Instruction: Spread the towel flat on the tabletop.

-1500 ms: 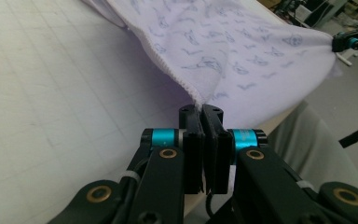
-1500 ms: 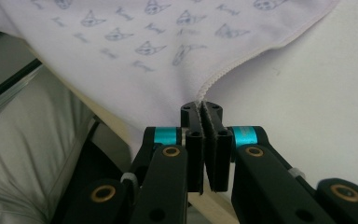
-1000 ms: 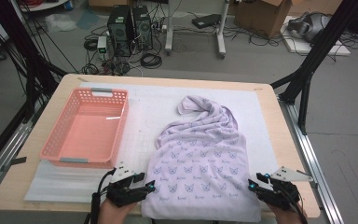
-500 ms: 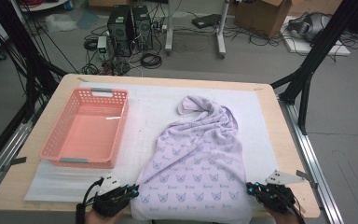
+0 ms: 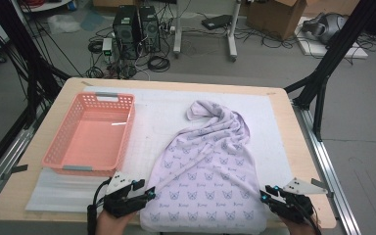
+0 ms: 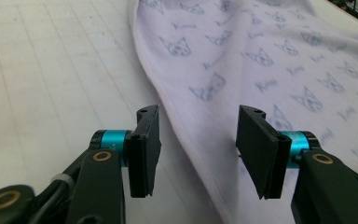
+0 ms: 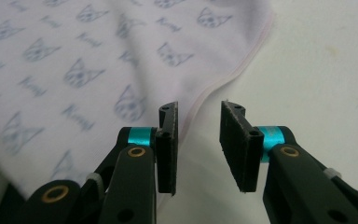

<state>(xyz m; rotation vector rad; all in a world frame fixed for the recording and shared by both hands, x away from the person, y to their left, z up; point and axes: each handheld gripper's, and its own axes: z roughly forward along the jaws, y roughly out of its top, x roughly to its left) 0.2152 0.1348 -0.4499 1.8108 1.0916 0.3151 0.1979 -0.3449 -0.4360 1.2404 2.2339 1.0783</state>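
A lilac towel (image 5: 210,166) printed with small cat faces lies on the white mat, its near end spread flat and its far end bunched into a twist. My left gripper (image 5: 149,193) sits at the towel's near left corner. In the left gripper view its jaws (image 6: 198,140) stand apart after just opening, and the towel's hem (image 6: 186,121) runs between them with no pad pressing on it. My right gripper (image 5: 264,195) is at the near right corner. Its jaws (image 7: 198,135) have also just been opening, and the towel (image 7: 74,60) edge passes loosely between them.
An empty pink plastic basket (image 5: 127,132) stands on the left half of the table. The white mat (image 5: 152,112) covers most of the wooden top (image 5: 303,147). Black frame legs, computers and cables stand on the floor beyond the far edge.
Both grippers pulled the towel's near corners toward the front edge, then came slightly forward again. Their jaws now stand apart and the towel lies flatter and wider at its near end.
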